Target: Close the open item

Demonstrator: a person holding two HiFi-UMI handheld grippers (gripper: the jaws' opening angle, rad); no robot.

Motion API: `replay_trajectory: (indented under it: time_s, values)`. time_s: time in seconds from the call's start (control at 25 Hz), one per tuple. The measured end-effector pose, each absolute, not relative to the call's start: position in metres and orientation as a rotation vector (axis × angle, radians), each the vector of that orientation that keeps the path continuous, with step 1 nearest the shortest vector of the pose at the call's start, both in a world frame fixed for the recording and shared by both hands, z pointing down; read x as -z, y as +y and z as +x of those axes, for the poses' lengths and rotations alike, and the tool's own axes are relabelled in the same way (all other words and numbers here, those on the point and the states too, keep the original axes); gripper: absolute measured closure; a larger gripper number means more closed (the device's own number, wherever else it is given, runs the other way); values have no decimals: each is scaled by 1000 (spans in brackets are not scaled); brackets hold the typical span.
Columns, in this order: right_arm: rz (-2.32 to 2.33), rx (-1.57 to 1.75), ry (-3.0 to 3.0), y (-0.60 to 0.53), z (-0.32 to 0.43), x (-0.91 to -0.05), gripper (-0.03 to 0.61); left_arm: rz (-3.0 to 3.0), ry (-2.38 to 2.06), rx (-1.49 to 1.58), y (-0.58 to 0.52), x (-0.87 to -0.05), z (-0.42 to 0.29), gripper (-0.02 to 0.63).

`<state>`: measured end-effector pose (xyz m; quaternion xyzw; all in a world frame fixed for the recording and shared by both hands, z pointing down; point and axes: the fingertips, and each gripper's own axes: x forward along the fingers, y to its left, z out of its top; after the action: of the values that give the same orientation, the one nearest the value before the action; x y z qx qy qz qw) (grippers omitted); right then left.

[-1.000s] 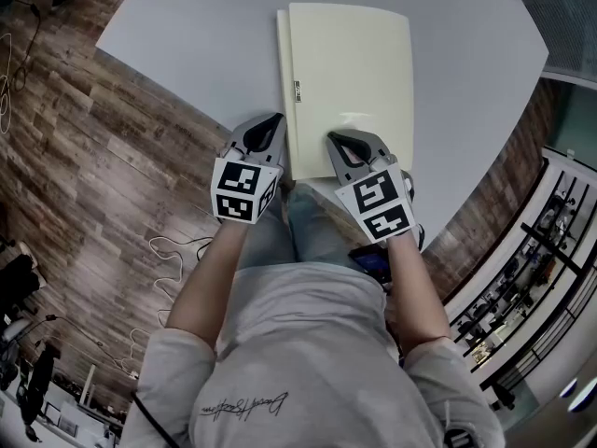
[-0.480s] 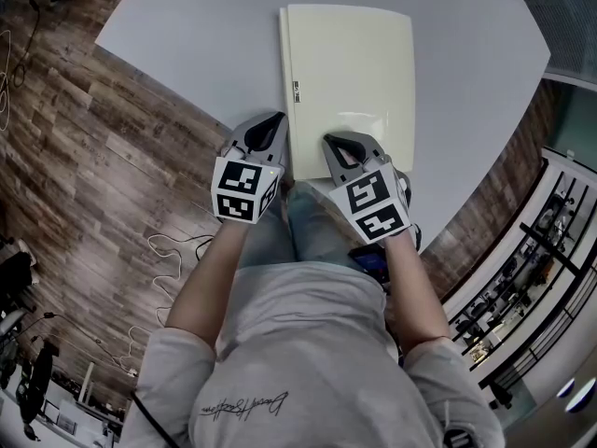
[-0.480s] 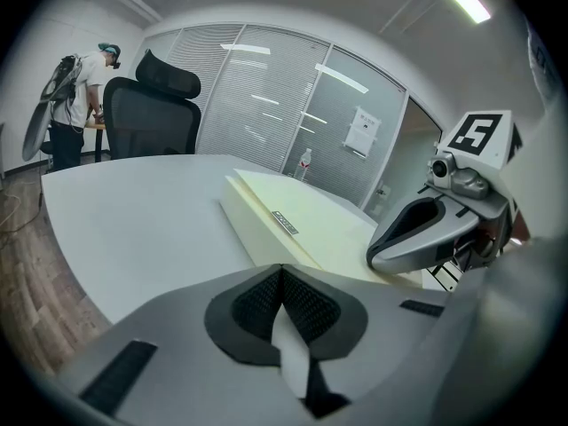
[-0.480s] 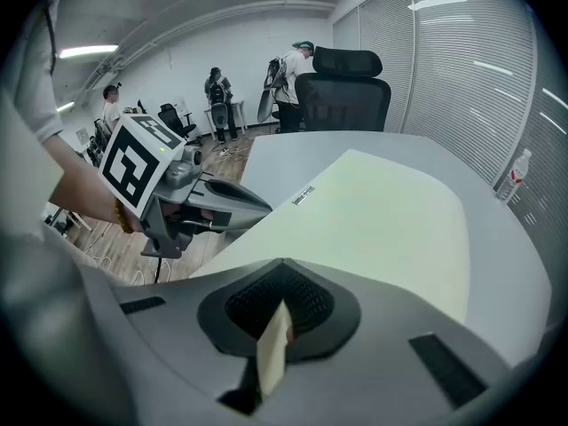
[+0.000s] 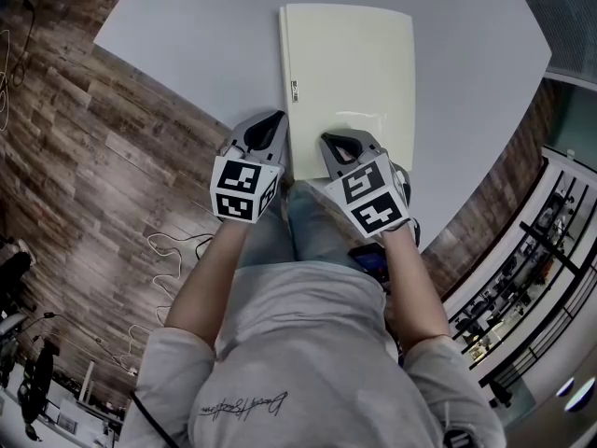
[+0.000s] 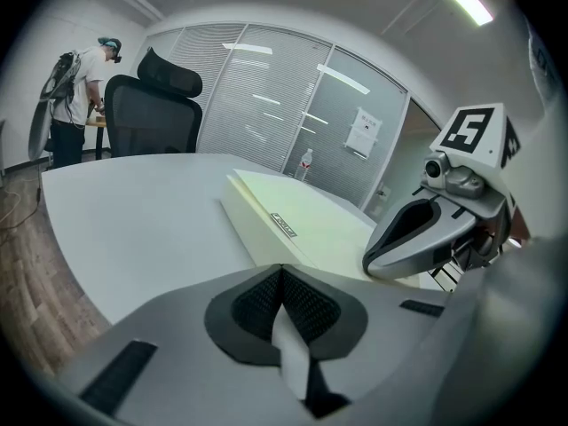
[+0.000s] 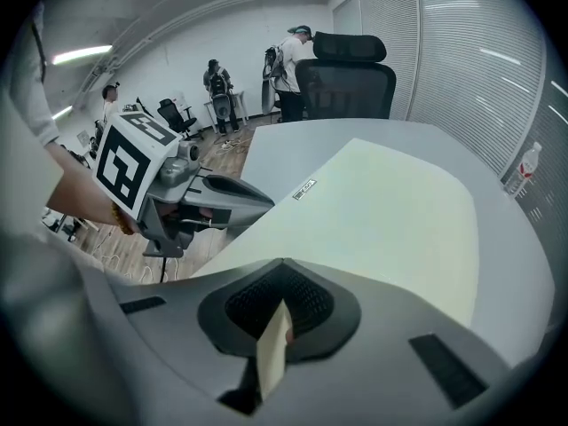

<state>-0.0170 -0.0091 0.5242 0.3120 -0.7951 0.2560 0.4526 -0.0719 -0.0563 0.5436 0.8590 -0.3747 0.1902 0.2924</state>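
A cream folder [image 5: 350,73] lies flat and closed on the pale grey table [image 5: 205,35], spine to the left with a small label [image 5: 295,90]. My left gripper [image 5: 270,129] is shut just off the folder's near left corner, above the table edge, nothing between its jaws. My right gripper [image 5: 338,146] is shut too, its tips over the folder's near edge. The left gripper view shows the folder [image 6: 302,220] ahead and the right gripper [image 6: 417,238] beside it. The right gripper view shows the cover [image 7: 390,211] and the left gripper [image 7: 222,202].
A black office chair [image 7: 346,82] stands at the table's far side. A water bottle [image 7: 525,169] stands by the blinds. Several people [image 7: 288,60] stand in the background. Wood floor [image 5: 84,157] with loose cables [image 5: 173,250] lies to the left.
My right gripper has drifted slightly left along the folder's near edge. The left gripper and the folder have stayed put.
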Motion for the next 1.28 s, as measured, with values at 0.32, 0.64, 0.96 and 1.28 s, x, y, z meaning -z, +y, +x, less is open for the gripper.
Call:
replay_trajectory:
  time_s: [0.32, 0.64, 0.96, 1.28]
  values:
    - [722, -603, -1913, -9, -19, -529, 566, 2287, -996, -510, -57, -546, -72, 604]
    - [671, -601, -1874, -7, -19, -531, 565, 2284, -1000, -509, -56, -545, -71, 604]
    - [663, -604, -1872, -7, -19, -537, 566, 2279, -1005, -511, -57, -550, -71, 604]
    - [665, -617, -1878, -7, -20, -535, 565, 2278, -1012, -515, -57, -548, -72, 604]
